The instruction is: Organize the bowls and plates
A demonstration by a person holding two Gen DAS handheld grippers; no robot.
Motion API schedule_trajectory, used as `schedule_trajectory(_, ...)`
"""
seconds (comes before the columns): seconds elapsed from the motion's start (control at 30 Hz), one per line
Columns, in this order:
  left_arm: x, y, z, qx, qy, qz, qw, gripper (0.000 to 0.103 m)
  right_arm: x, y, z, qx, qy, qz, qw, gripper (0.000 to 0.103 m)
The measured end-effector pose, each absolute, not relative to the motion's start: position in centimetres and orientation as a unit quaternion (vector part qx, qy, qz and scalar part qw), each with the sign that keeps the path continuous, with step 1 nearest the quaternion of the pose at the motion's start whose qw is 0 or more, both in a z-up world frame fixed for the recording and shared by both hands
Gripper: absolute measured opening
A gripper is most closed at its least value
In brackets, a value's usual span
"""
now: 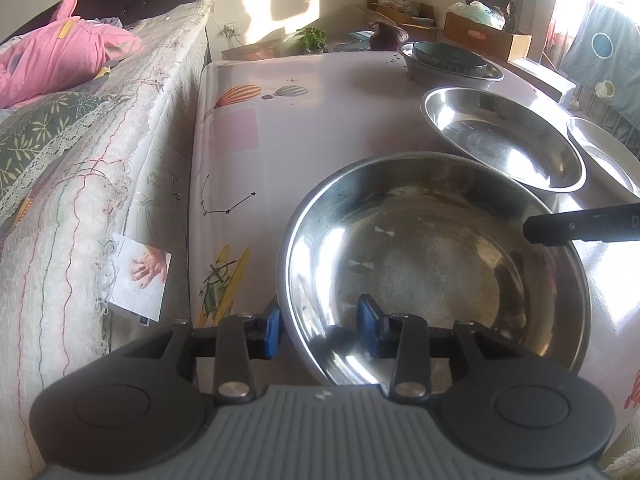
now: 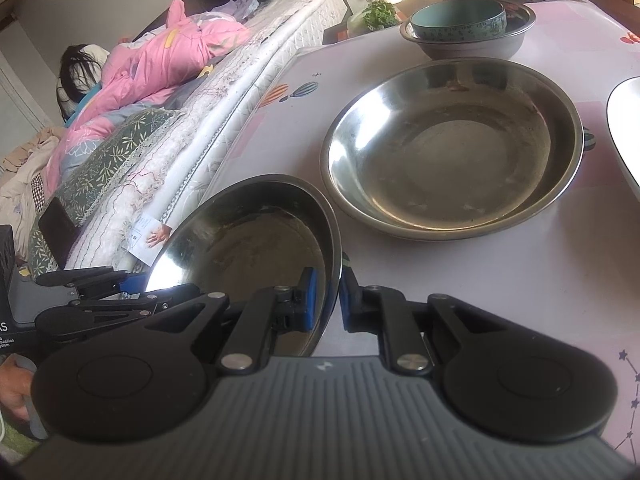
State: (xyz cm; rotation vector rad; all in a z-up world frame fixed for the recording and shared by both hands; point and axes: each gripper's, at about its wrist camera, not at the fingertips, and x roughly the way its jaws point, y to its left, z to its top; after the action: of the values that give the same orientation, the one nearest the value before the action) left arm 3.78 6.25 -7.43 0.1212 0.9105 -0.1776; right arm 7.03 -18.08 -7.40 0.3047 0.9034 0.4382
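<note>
Left wrist view: left gripper [image 1: 322, 330] straddles the near rim of the steel plate [image 1: 436, 264]; one blue pad outside the rim, one inside; the pads stand apart from the metal, jaws partly open, gripping nothing.
Right wrist view: right gripper [image 2: 328, 300] is clamped on the edge of the same steel plate [image 2: 248, 240], one blue pad on each face of the rim.
Plate attitude: tilted, its far side raised above the table [image 2: 500, 280].
Second steel plate [image 2: 452, 148]: flat on the table, just beyond the held plate.
Steel bowl [image 2: 472, 46]: behind the second plate, near the far table edge, with a teal bowl [image 2: 456, 22] nested inside.
White dish [image 1: 604, 152]: right of the second plate, partly out of frame.
Writing: white letters ending "AS" on the left gripper body [image 2: 8, 326]; smaller print below unreadable.
Table cover: balloon and star prints, no readable text.
</note>
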Motion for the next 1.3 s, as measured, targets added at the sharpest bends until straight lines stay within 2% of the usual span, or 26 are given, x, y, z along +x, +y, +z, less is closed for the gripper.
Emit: schedule_trajectory(1.3,3.72,5.99,-6.79,0.065,0.441,-0.082,0.891,0.040,7.08,-17.60,-7.13,0.135,0.436,0.199,0.867,0.014)
